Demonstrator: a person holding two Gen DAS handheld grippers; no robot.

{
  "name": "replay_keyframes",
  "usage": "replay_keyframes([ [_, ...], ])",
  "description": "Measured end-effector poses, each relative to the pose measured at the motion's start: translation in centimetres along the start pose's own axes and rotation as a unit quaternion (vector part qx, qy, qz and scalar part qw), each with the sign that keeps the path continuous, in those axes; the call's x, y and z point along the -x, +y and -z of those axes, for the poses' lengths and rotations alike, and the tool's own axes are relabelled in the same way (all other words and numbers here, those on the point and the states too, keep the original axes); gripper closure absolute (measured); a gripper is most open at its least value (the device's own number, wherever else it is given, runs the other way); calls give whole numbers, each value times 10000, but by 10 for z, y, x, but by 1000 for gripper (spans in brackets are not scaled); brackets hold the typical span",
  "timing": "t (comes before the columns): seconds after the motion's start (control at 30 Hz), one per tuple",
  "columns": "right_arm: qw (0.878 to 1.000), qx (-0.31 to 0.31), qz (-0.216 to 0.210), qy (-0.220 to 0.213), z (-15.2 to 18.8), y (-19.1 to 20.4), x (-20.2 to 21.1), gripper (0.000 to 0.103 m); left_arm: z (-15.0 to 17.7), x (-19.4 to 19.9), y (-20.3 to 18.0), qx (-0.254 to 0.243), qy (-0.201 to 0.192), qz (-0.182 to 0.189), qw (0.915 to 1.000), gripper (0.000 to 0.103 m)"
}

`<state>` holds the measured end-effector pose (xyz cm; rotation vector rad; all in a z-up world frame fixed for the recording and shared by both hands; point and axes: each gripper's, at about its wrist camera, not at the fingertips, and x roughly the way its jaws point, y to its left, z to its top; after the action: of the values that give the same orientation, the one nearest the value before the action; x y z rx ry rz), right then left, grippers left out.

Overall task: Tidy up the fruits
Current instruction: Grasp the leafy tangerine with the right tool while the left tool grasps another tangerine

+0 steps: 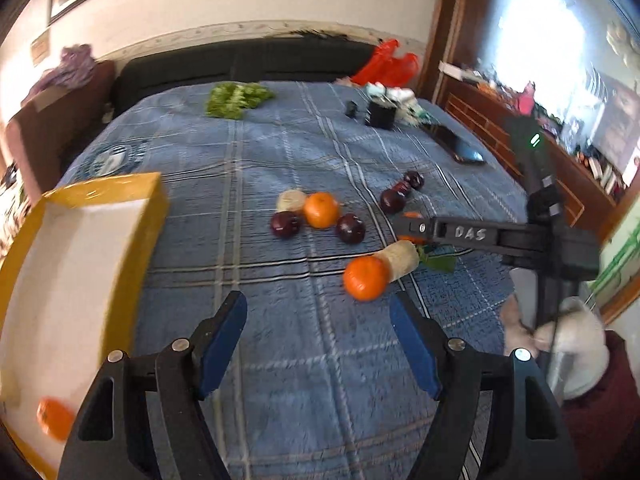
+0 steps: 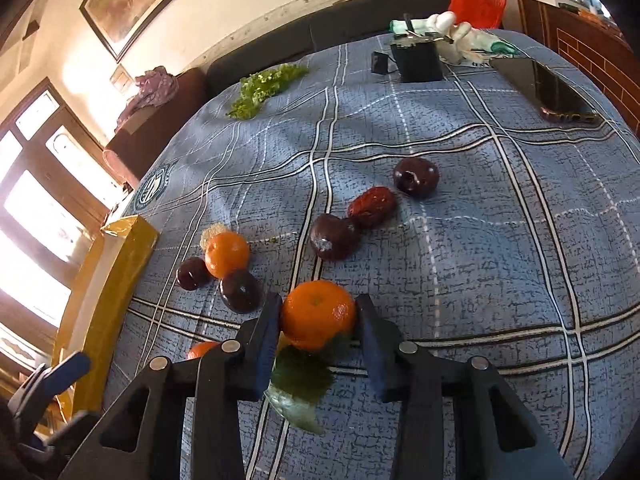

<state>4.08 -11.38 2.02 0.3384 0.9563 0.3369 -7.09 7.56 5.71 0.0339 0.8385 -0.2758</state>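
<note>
In the right wrist view my right gripper (image 2: 318, 307) is shut on an orange (image 2: 318, 320) with a green leaf (image 2: 302, 376), both blue pads pressing its sides on the blue checked bedspread (image 2: 500, 240). Further off lie another orange (image 2: 226, 254), several dark plums (image 2: 334, 236) and a red date (image 2: 372, 206). My left gripper (image 1: 318, 340) hangs open over bare cloth with nothing between its fingers. Ahead of it lies an orange (image 1: 366, 278) against a foam net sleeve (image 1: 400, 258). To its left, a yellow box (image 1: 148, 216) holds one orange (image 1: 54, 422).
At the far end of the bed lie a bunch of greens (image 1: 236, 98), a small black box (image 1: 380, 114), a phone (image 1: 460, 146) and a red plastic bag (image 1: 386, 62). The right gripper's arm (image 1: 480, 236) reaches in from the right. A wooden cabinet (image 1: 500, 136) borders the bed's right edge.
</note>
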Motion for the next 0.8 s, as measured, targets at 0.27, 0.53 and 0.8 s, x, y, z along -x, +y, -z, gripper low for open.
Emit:
replay_keyframes([
  [0.27,9977,-400,-200,-506,-4,-18,24,63,-13,-55,-20,-586,356,350,9970,30],
  [0.53,9964,-585,-362,-493,-6,-22,25,62,-20,-83,-32,-878,669,761,9910,55],
  [0.8,9947,-557,-507,-699,-6,-22,34,62,-16,-60,-18,-395,381,488,9973,70],
])
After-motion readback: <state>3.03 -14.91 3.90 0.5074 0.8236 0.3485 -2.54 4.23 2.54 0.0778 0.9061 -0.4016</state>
